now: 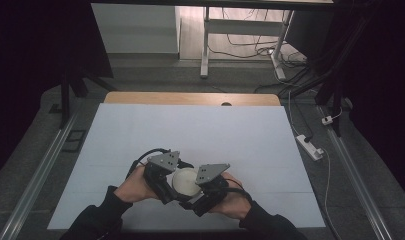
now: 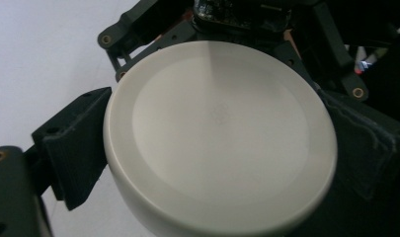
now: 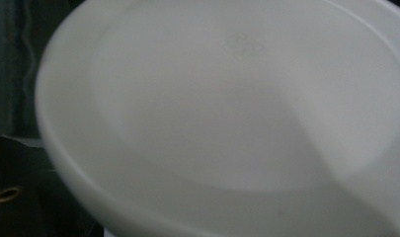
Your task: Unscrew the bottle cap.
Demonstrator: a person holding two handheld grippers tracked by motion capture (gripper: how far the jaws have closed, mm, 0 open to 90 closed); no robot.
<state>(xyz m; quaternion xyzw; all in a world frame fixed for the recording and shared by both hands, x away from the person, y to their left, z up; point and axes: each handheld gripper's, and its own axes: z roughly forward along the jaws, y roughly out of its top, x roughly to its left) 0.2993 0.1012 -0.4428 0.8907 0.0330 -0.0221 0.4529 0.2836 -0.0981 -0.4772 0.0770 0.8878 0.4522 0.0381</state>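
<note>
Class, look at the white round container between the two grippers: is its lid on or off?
On. The white round container shows a smooth, flat closed top with a faint central mark and no opening; the left gripper and right gripper flank it.

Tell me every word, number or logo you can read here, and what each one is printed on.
No text can be read anywhere.
White round lid: a faint embossed mark at its centre, too blurred to read; the same mark shows in the right gripper view, also too blurred to read.
Left gripper and right gripper: no lettering visible on their grey plates.
White table cover: blank.
</note>
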